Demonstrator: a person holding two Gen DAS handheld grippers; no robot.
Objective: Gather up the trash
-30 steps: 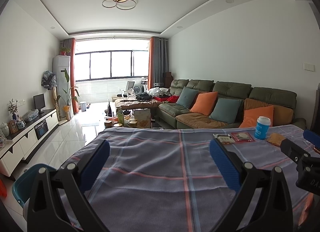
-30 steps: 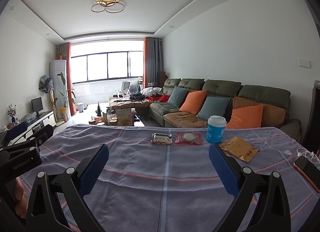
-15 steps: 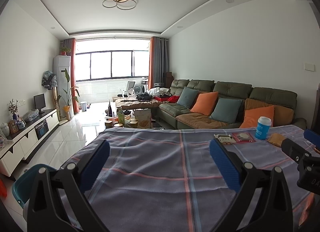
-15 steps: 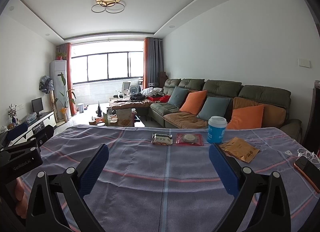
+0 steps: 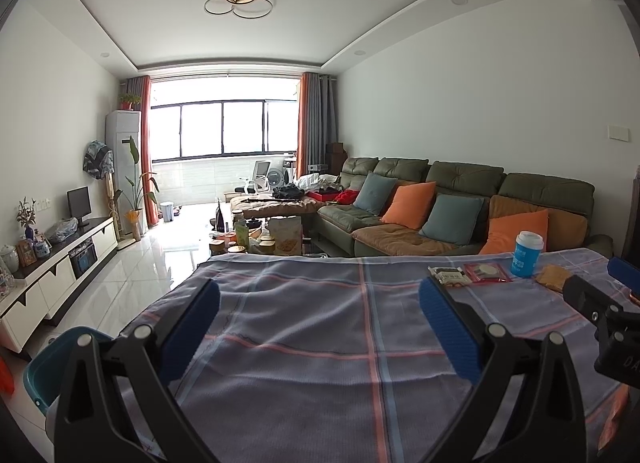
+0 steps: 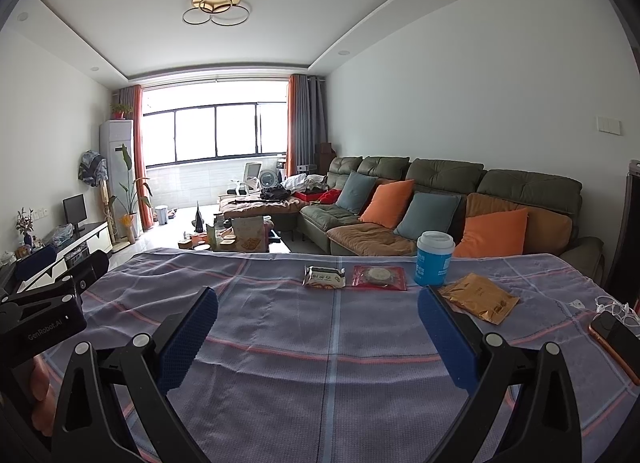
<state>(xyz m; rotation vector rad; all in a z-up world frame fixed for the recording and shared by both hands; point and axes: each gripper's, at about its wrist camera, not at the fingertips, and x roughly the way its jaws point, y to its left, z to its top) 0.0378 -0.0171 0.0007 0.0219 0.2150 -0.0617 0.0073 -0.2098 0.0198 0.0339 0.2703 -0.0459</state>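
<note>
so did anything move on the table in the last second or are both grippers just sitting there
Nothing visibly changed. The left gripper and right gripper both hover open and empty over the checked tablecloth. The blue cup, grey snack packet, red packet and gold packet lie where they were, untouched.

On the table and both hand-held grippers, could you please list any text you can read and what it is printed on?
"GenRobot.AI": on the left hand-held gripper body, seen in the right wrist view.
"DA", cut off: on the right hand-held gripper body.
White snack packet: characters too blurred.
Blue cup: print too small.
Gold packet: unreadable.
</note>
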